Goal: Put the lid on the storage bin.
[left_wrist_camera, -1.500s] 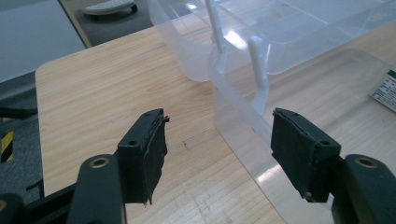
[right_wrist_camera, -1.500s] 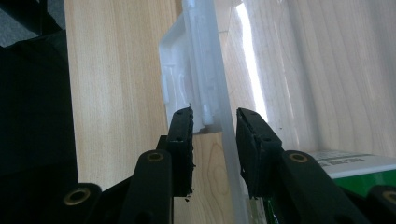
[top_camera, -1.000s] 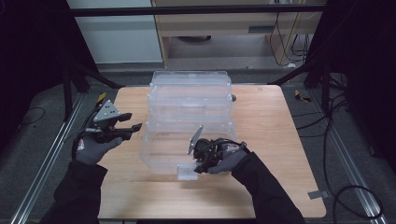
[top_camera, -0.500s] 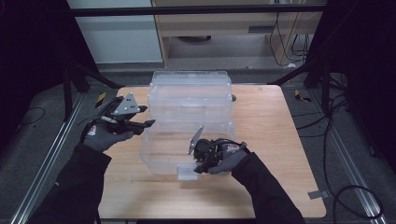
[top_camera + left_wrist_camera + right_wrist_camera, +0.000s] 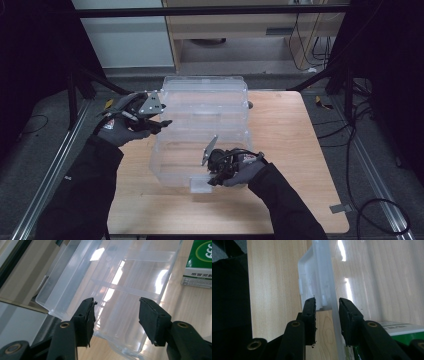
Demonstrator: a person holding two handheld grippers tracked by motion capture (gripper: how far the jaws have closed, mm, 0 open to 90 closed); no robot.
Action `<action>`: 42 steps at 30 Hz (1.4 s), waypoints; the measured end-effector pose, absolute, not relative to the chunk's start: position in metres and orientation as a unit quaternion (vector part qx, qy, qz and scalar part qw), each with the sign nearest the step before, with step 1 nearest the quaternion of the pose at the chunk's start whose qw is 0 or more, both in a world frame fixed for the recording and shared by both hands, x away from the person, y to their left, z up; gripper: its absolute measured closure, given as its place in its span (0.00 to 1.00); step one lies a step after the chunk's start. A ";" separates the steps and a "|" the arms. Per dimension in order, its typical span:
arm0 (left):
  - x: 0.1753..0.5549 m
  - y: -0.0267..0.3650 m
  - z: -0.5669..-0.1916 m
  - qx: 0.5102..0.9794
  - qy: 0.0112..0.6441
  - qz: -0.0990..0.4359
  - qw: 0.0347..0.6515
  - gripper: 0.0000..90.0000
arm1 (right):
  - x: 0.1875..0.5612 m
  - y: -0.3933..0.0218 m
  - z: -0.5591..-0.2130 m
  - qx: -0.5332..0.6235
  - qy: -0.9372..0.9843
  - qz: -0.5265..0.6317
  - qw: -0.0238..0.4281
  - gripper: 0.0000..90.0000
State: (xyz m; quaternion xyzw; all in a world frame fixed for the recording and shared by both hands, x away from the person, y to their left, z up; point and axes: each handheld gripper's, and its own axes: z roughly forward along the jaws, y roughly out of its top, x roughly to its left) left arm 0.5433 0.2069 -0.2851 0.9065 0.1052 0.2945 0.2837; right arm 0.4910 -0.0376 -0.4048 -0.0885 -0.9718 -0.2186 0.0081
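A clear plastic box [image 5: 235, 145] stands on the wooden table [image 5: 290, 130] with its lid [image 5: 205, 92] swung up at the back. My left gripper [image 5: 165, 122] hovers at the box's left side near the lid. Its jaws have just been closing a little, and in the left gripper view they [image 5: 116, 312] stand apart with the lid [image 5: 120, 277] beyond them, not pinched. My right gripper [image 5: 212, 179] sits at the box's front wall by the white latch [image 5: 312, 277]. The wall [image 5: 334, 322] runs between its jaws [image 5: 327, 302], close to one pad, with bare wood showing beside the other.
A green and white carton [image 5: 200, 262] lies on the table behind the clear plastic; it [image 5: 402, 328] also appears beside the right jaw. Metal frame rails and cables run along the floor around the table. Bare wood lies to the right of the box.
The left hand has moved right and up, from the table's left edge to the side of the box lid. The right hand and the box have stayed put.
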 end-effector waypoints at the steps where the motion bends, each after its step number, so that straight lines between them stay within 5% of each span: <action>1: 0.545 0.206 -0.284 0.909 0.099 0.298 0.275 0.51 | 0.491 -0.038 -0.405 -0.088 -0.972 -0.219 0.008 0.75; 42: 0.592 0.158 -0.298 0.935 0.032 0.306 0.174 0.56 | 0.491 -0.038 -0.405 -0.088 -0.972 -0.219 0.008 0.75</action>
